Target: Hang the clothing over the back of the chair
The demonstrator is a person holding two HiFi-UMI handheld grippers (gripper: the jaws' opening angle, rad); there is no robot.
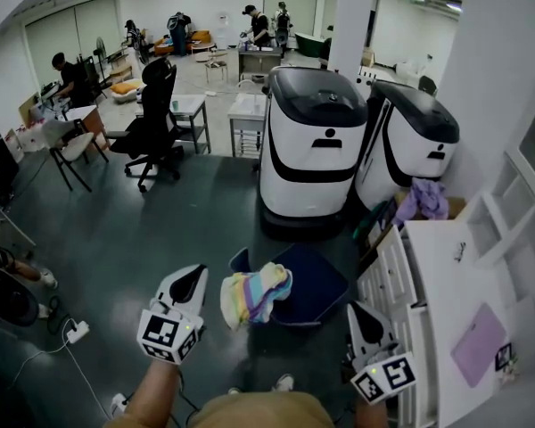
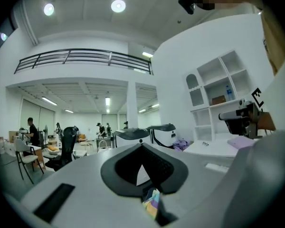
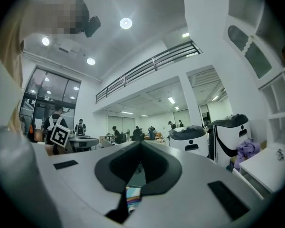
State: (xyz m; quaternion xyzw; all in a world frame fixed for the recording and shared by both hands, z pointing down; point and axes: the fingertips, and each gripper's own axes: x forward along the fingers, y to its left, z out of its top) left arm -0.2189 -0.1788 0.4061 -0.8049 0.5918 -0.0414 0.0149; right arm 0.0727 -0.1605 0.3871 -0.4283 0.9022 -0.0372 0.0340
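Grey floor (image 1: 160, 221) lies open on the left. Two white-and-black machines (image 1: 312, 141) stand beyond, and white shelves (image 1: 446, 275) crowd the right edge. Below sits a dark blue chair (image 1: 321, 283). Pastel-striped clothing (image 1: 254, 294), soft and bunched, hangs over its seat from the left gripper (image 1: 196, 275), whose jaws pinch its edge. The right gripper (image 1: 357, 310) is well apart, jaws together on nothing.

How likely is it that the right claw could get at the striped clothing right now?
Probably yes. The striped clothing hangs from the shut left claw over the blue chair, and nothing seems to stand between it and the right claw, which is nearby.
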